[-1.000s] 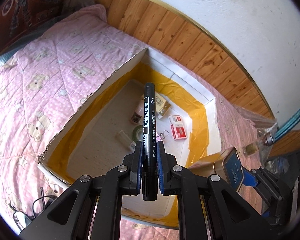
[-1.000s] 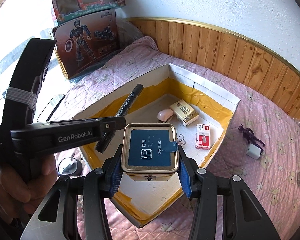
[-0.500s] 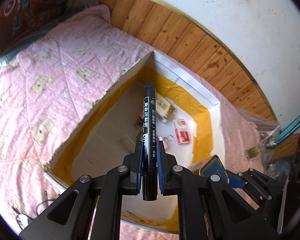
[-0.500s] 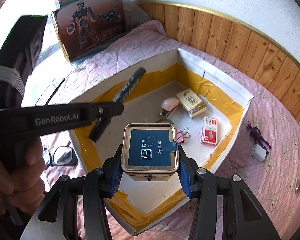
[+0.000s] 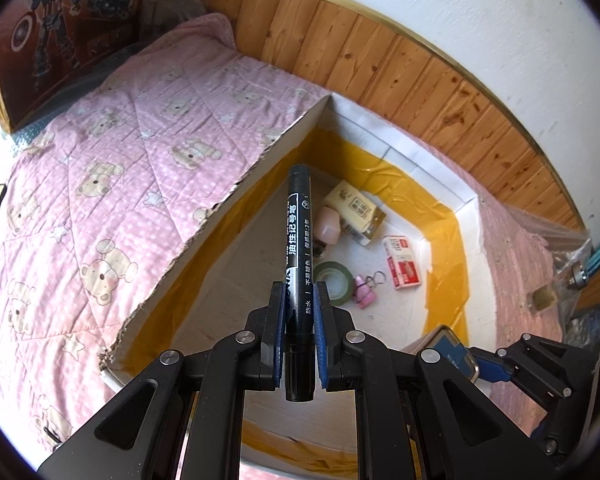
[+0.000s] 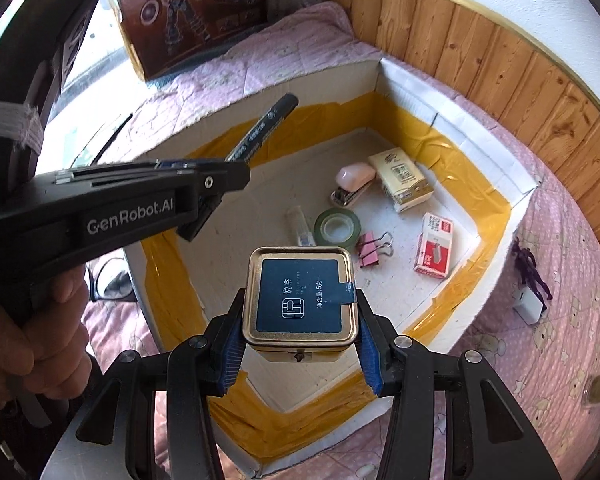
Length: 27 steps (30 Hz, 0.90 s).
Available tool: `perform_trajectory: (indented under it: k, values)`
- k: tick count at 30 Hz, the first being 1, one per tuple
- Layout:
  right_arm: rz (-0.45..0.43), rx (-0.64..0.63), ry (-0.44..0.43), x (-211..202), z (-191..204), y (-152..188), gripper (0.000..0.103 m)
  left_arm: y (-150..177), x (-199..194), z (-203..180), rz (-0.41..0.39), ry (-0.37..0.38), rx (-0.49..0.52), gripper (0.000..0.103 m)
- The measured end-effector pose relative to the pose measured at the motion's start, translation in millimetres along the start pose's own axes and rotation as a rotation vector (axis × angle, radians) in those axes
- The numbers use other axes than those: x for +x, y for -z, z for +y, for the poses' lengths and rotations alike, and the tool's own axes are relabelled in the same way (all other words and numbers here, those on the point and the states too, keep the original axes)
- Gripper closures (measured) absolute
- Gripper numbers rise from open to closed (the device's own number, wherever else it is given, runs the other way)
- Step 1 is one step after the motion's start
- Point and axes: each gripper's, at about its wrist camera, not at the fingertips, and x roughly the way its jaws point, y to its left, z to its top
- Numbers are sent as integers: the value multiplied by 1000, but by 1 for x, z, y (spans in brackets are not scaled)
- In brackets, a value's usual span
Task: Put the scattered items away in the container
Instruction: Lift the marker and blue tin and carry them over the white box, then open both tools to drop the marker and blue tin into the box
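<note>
On the bed, over a pink quilt [image 5: 112, 152] printed with bears, sits a white box [image 6: 452, 128] lined with yellow tape, and both hand-held grippers hang above it. The left hand-held gripper [image 5: 300, 312] is clenched on a black marker [image 5: 298, 248], its blue pads pressing the barrel near the lower end while the capped tip sticks out over the box's inside. In the right wrist view that same left hand-held gripper [image 6: 204, 196] reaches in from the left side, with a hand [image 6: 40, 344] wrapped round its grip. The right hand-held gripper [image 6: 300, 344] is grasping a small square tin [image 6: 302, 300] with a dark blue lid, a pad on each of its sides, and holds it above the near corner of the box.

Down on the box floor lie a pink stapler [image 6: 352, 182], a cream carton [image 6: 404, 178], a roll of green tape [image 6: 337, 226], a pink binder clip [image 6: 370, 244] and a red-and-white staple box [image 6: 434, 246], all close together toward the far end. Outside the box, on the quilt to the right, lies a small white charger [image 6: 532, 304] with a dark cord. A toy carton [image 6: 192, 8] showing a robot figure stands at the far end of the bed.
</note>
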Motion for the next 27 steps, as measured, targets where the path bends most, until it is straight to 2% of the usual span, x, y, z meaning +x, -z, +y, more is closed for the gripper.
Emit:
perform_trajectory:
  k: [10,16,24,27]
  values:
    - [86,-35,-2,19,3,-3,54,2,13,5,44,-40,14,90]
    - [138,-60,20,29,0,-4,54,1,15,5,66,-13,6,90]
    - [150,-59,13,29,-2,-4,53,0,16,4,84,10,5,89]
    - [157,-58,7,28,-1,-3,53,-1,16,6,85,6,-31,83]
